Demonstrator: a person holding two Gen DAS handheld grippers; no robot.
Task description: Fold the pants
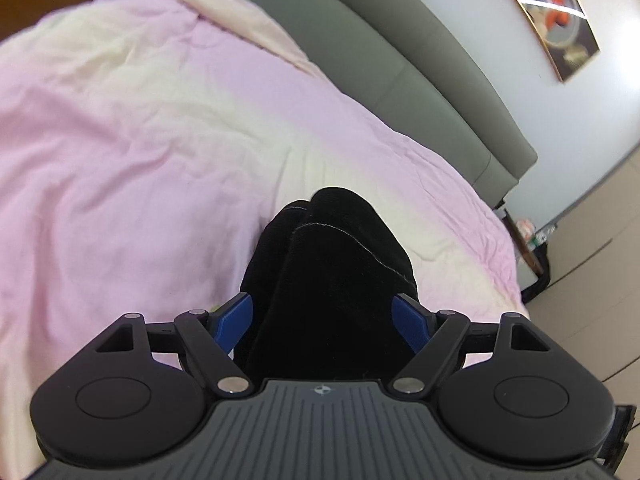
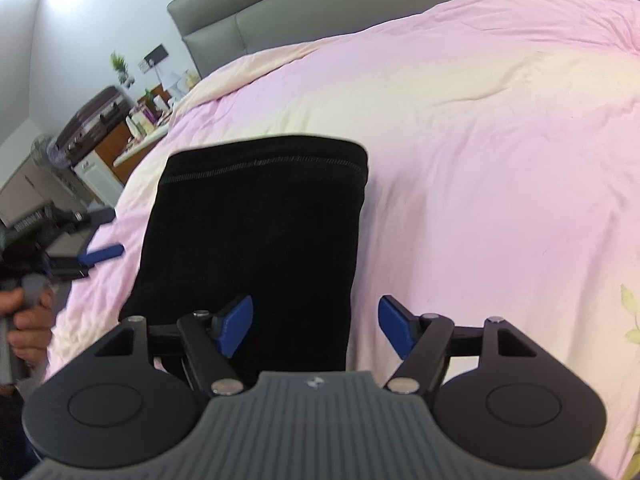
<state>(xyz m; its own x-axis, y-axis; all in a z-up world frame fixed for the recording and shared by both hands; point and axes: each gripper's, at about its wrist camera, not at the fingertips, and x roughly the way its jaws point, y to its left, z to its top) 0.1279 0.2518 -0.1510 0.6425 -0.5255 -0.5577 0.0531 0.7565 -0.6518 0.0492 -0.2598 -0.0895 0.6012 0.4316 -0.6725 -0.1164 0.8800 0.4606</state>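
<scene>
1. Nearest my left wrist camera is the left gripper (image 1: 323, 316); its blue pads (image 1: 236, 318) stand wide apart, with the black pants (image 1: 328, 280) bunched up between them.
2. From this view the fabric fills the gap between the jaws. I cannot tell whether the pads press on it, but the spread looks released rather than clenched.
3. A grey stitched hem line runs over the top of the bunched cloth in that view.
4. In my right wrist view, the right gripper (image 2: 316, 322) also has its jaws spread wide. Its left blue pad (image 2: 236, 324) sits over the pants (image 2: 256, 240); its right pad (image 2: 394, 326) hangs over the pink duvet (image 2: 480, 160), just beside the fabric's edge. Nothing is grasped.
5. The pants lie as a folded black rectangle on the duvet, the stitched hem at the far end.
6. At the left edge of the right view I see the left gripper (image 2: 105, 234) held in a hand (image 2: 26, 320), its blue fingers (image 2: 102, 254) parted, near the pants' left edge.
7. A grey padded headboard (image 2: 260, 12) runs behind the bed; a cluttered nightstand (image 2: 136, 132) stands beyond its corner. A framed picture (image 1: 556, 16) hangs on the wall.
</scene>
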